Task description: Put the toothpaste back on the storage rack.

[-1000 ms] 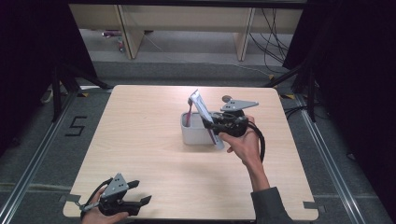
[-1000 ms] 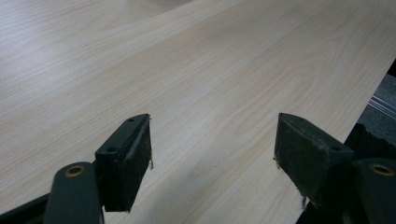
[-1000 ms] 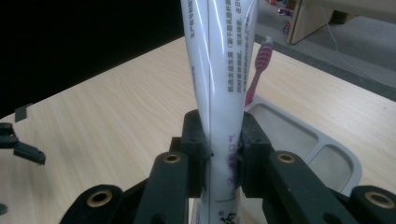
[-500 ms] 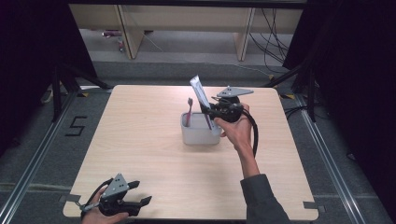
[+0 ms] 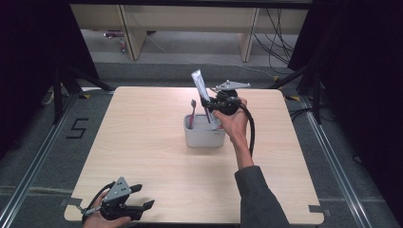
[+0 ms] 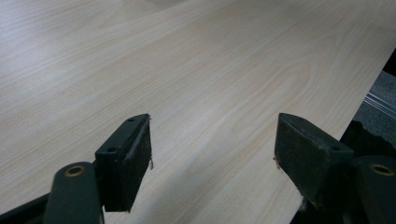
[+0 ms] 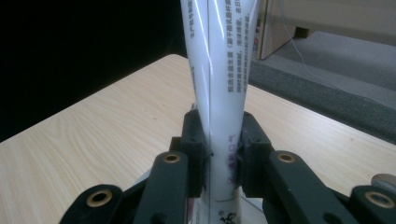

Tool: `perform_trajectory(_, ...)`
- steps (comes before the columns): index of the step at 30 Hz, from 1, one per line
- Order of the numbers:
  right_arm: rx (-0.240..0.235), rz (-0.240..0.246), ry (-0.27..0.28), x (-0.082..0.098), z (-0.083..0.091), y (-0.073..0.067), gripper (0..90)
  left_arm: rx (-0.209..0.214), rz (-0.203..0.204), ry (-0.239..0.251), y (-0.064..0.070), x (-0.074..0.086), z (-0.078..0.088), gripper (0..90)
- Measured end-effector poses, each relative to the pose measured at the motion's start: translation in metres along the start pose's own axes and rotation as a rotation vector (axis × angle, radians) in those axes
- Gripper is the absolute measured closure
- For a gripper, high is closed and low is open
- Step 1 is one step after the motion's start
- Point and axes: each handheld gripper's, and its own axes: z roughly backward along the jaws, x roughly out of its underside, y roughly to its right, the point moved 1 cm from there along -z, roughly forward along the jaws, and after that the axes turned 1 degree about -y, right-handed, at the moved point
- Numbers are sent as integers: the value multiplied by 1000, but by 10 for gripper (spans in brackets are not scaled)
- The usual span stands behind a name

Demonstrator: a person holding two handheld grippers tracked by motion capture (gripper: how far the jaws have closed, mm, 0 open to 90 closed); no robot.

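White holder (image 5: pixel 204 137), toothbrush (image 5: pixel 192 113) inside, tube (image 5: pixel 201 90) above

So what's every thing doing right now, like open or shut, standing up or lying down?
Right gripper: shut on the white tube, held above the box.
White tube: upright, slightly tilted, pinched between the fingers.
Left gripper: open, nothing between its fingers, low over the table's near edge.
White box: upright on the table, open on top.
Toothbrush: standing in the box, leaning.
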Motion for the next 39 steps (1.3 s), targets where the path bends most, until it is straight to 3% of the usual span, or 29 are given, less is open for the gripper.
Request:
perform_trajectory(6,12,-6,4,3,-9,6,758,8,-10,-1,-1,0,1,271)
perform_trajectory(8,5,-30,17,4,-12,7,758,6,-13,-4,-1,0,1,271)
perform_trajectory(10,7,-12,21,4,-14,8,758,7,-10,-1,-1,0,1,271)
perform_trajectory(15,18,-29,13,7,-19,7,758,6,-9,-6,0,0,2,271)
perform_trajectory(18,13,-28,2,10,-22,8,758,15,-7,14,0,0,0,271)
perform_trajectory(26,9,-31,1,21,-29,9,757,11,-10,-3,0,0,1,272)
perform_trajectory(28,13,-50,-12,24,-29,7,757,12,-12,-6,0,0,1,272)
perform_trajectory(29,11,-26,-7,25,-31,9,757,12,-8,-7,1,0,1,272)
perform_trajectory(33,0,-45,-13,30,-32,7,756,15,-14,-13,0,0,2,272)
perform_trajectory(34,-5,-25,-13,31,-33,9,756,17,-15,-17,0,0,2,274)
perform_trajectory(38,4,-29,-23,36,-35,7,755,19,-18,-6,1,0,1,276)
perform_trajectory(39,-3,-6,-19,37,-36,8,755,18,-17,-10,1,0,1,276)
